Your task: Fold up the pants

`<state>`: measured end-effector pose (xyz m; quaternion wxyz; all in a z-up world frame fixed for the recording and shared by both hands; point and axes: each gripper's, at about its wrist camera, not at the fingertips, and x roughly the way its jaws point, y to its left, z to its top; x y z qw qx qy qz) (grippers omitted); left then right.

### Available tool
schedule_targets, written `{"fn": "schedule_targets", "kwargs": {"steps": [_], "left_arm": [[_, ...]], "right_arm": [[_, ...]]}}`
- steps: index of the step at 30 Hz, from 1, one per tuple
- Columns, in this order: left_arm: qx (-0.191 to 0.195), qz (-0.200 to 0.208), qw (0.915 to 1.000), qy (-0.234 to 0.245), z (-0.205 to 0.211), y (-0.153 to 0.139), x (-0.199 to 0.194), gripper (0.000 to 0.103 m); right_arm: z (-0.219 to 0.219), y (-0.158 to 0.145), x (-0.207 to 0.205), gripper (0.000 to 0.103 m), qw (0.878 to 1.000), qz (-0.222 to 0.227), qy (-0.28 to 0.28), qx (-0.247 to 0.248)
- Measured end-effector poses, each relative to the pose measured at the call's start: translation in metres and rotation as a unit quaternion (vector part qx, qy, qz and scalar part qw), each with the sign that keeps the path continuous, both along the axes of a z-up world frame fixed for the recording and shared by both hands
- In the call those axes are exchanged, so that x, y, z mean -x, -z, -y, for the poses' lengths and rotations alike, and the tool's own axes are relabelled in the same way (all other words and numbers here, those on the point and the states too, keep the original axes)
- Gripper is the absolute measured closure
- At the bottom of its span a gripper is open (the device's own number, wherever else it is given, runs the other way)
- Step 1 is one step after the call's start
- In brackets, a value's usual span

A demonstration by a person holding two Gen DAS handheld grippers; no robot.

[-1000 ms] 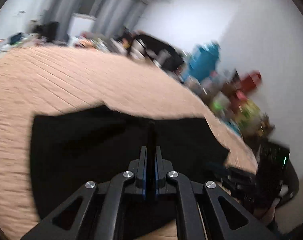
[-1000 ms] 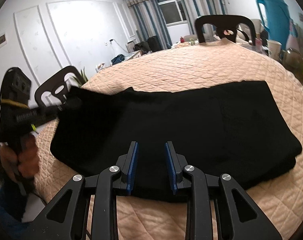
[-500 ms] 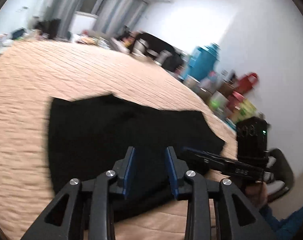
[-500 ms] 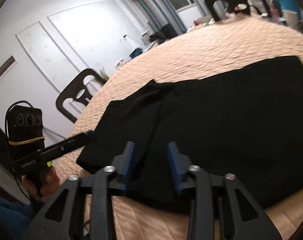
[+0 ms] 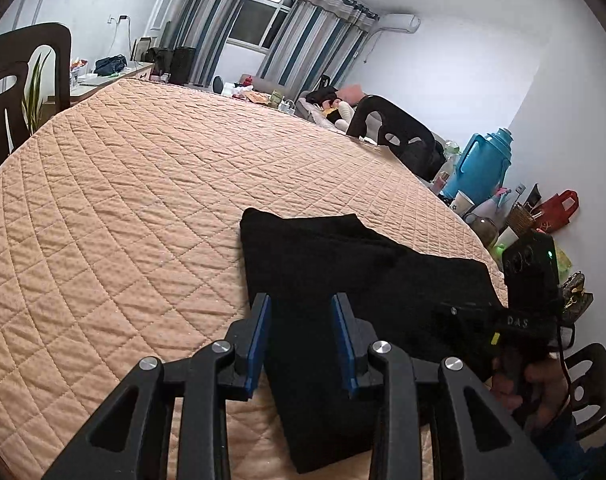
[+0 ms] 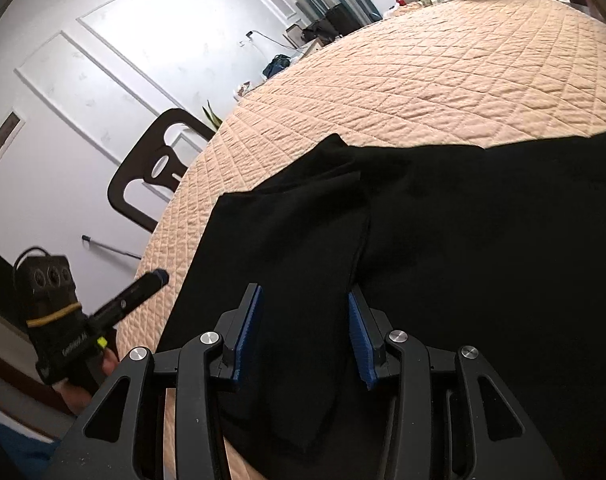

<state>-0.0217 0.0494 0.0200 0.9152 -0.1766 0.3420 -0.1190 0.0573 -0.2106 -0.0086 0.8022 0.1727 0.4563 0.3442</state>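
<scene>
Left wrist: pants (image 5: pixel 343 280) lengthwise toward right tool (image 5: pixel 447 312)

1. Left gripper (image 5: pixel 299 340): black angular linkage arms, round silver screws at the joints, thin blue pads (image 5: pixel 260 340) on the inner faces.
2. Right gripper (image 6: pixel 303 334): same black frame, silver screws, ribbed blue pads (image 6: pixel 359 340).
3. Black camera box (image 5: pixel 531 264) with round lenses, small green light, white letters on the body.
4. Yellow band (image 6: pixel 53 316) around the other box, black cable on top.
5. Blue sleeve (image 5: pixel 563 440) at the wrist.
</scene>
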Motion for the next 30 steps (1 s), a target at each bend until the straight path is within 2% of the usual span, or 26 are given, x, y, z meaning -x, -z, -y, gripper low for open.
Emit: {"fn": "schedule_targets", "kwargs": {"steps": [1, 3, 5, 8, 10, 12, 15, 19, 20, 24, 27, 30], "left_arm": [[0.000, 0.000, 1.0000, 0.000, -0.001, 0.001, -0.001, 0.069], [0.003, -0.001, 1.0000, 0.000, -0.005, 0.002, -0.002, 0.069], [0.004, -0.001, 1.0000, -0.001, -0.007, 0.002, -0.002, 0.069], [0.002, -0.001, 1.0000, 0.002, -0.006, 0.002, -0.002, 0.069], [0.000, -0.002, 1.0000, 0.008, -0.005, 0.002, -0.003, 0.069], [-0.001, -0.005, 0.9999, 0.014, -0.001, 0.004, -0.007, 0.069], [-0.005, -0.015, 0.9997, 0.021, 0.005, 0.007, -0.014, 0.069], [-0.017, -0.016, 0.9993, 0.027, 0.009, 0.005, -0.018, 0.069], [-0.019, -0.015, 0.9993, 0.027, 0.009, 0.003, -0.020, 0.069], [-0.021, -0.014, 0.9993, 0.026, 0.005, 0.000, -0.024, 0.069], [-0.026, -0.006, 0.9991, 0.032, 0.009, -0.005, -0.029, 0.069], [-0.030, 0.004, 0.9985, 0.045, 0.015, -0.008, -0.043, 0.069]], "right_arm": [[-0.002, 0.001, -0.002, 0.067, 1.000, -0.002, 0.001, 0.000], [-0.005, 0.004, -0.008, 0.092, 1.000, -0.008, 0.005, 0.003], [-0.005, 0.005, -0.008, 0.094, 1.000, -0.009, 0.008, -0.002], [0.000, -0.005, 0.002, 0.099, 1.000, 0.014, 0.017, -0.012], [0.011, -0.011, 0.009, 0.099, 0.999, 0.024, 0.030, -0.024], [0.023, -0.010, 0.013, 0.099, 0.998, 0.028, 0.050, -0.011], [0.033, 0.008, 0.006, 0.099, 0.998, -0.007, 0.062, -0.012], [0.035, 0.002, 0.011, 0.098, 0.998, 0.008, 0.059, -0.015], [0.033, 0.001, 0.011, 0.095, 0.998, 0.006, 0.059, -0.018], [0.045, 0.004, 0.009, 0.094, 0.997, 0.000, 0.077, -0.001], [0.052, -0.004, 0.015, 0.094, 0.995, 0.018, 0.096, 0.008], [0.048, -0.016, 0.021, 0.094, 0.995, 0.047, 0.083, -0.002]]}}
